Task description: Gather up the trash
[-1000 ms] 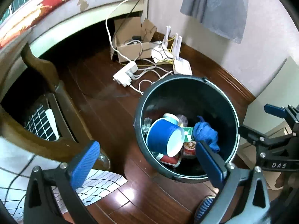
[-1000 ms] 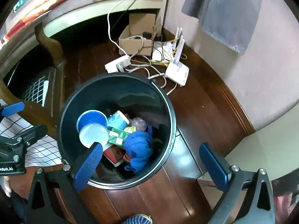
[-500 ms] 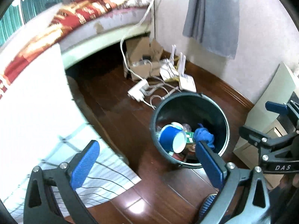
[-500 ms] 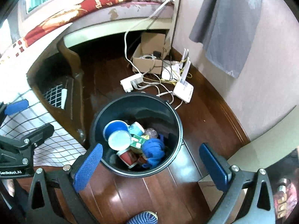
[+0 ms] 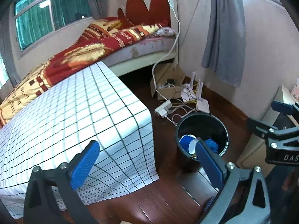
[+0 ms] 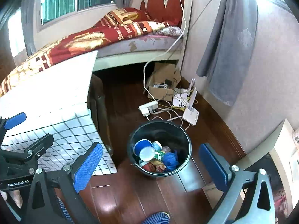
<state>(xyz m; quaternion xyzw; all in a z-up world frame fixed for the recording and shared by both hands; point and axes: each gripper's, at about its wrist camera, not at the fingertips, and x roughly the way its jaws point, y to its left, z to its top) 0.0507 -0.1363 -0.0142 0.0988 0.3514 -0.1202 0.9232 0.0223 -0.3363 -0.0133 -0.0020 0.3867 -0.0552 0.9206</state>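
Note:
A black bin (image 6: 159, 149) stands on the dark wood floor beside the table; it also shows in the left wrist view (image 5: 202, 134). It holds a blue cup (image 6: 143, 146), a blue cloth (image 6: 170, 158) and several wrappers. My left gripper (image 5: 147, 160) is open and empty, high above the table edge and the bin. My right gripper (image 6: 151, 165) is open and empty, high above the bin. The left gripper also shows at the left of the right wrist view (image 6: 24, 145).
A table with a white grid cloth (image 5: 74, 115) is at the left. A bed (image 5: 104, 43) lies behind. A cardboard box (image 6: 162, 85), power strip (image 6: 147, 108), router (image 6: 190, 113) and cables lie on the floor by the wall. A grey curtain (image 6: 224, 46) hangs at right.
Both grippers have risen well above the bin, so the table top and bed have come into view. Both stay open and empty. The bin's contents are unchanged.

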